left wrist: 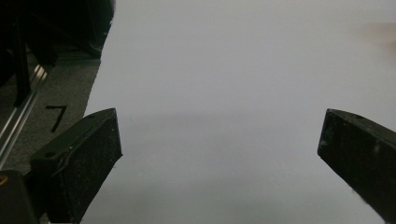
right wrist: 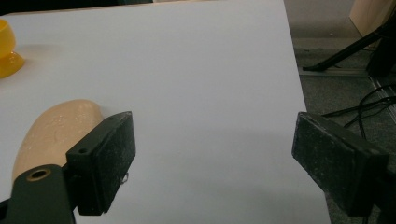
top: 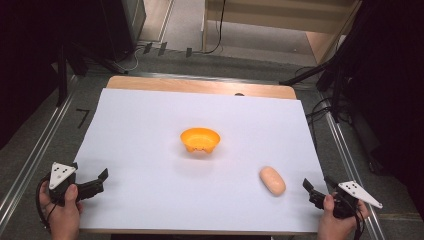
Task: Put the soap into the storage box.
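An orange bowl [top: 200,139] stands upright near the middle of the white sheet [top: 150,130]; its edge shows at far left in the right gripper view [right wrist: 6,46]. A pale tan bread roll [top: 272,180] lies at the front right, apart from the bowl. My right gripper [top: 311,192] is open just right of the roll; in its own view [right wrist: 212,161] the roll [right wrist: 53,133] lies outside the left jaw, with only bare sheet between the jaws. My left gripper [top: 99,181] is open at the sheet's front left corner, jaws wide over bare sheet [left wrist: 219,149].
The white sheet covers a wooden table [top: 200,86]. Metal rails [top: 35,150] run along both sides. Dark stands and cables [top: 325,85] crowd the floor at the right and back. A hand [top: 62,212] holds each gripper at the table's near edge.
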`<state>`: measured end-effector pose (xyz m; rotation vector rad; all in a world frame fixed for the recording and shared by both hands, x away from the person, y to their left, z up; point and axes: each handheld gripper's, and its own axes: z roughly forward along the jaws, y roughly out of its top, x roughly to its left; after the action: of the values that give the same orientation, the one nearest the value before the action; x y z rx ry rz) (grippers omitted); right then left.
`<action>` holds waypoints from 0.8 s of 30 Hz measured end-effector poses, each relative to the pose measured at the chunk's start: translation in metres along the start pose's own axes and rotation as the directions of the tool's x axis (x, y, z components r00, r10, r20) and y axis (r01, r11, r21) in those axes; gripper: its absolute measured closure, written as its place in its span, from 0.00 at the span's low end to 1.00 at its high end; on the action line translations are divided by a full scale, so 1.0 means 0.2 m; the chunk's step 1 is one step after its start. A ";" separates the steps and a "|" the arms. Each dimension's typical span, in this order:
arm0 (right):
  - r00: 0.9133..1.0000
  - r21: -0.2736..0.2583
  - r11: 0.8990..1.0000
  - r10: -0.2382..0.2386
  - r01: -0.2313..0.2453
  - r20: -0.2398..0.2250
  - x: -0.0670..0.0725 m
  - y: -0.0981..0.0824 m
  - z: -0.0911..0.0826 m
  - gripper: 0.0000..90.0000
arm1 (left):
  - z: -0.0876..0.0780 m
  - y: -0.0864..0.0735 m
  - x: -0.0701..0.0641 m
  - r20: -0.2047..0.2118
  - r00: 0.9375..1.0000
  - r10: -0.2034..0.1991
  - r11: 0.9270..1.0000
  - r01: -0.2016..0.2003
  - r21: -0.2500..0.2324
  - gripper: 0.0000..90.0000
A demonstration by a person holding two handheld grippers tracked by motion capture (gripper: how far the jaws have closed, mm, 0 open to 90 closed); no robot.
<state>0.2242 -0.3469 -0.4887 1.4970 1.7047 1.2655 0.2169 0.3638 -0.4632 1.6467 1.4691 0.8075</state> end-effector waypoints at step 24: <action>0.993 0.161 0.980 -0.109 0.115 -0.047 0.06 0.05 0.02 0.15 | 0.00 0.00 0.00 0.001 1.000 0.002 1.000 -0.002 0.001 0.00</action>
<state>0.2303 -0.3348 -0.4793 1.4530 1.9300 1.1245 0.2167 0.3636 -0.4631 1.6498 1.4673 0.8070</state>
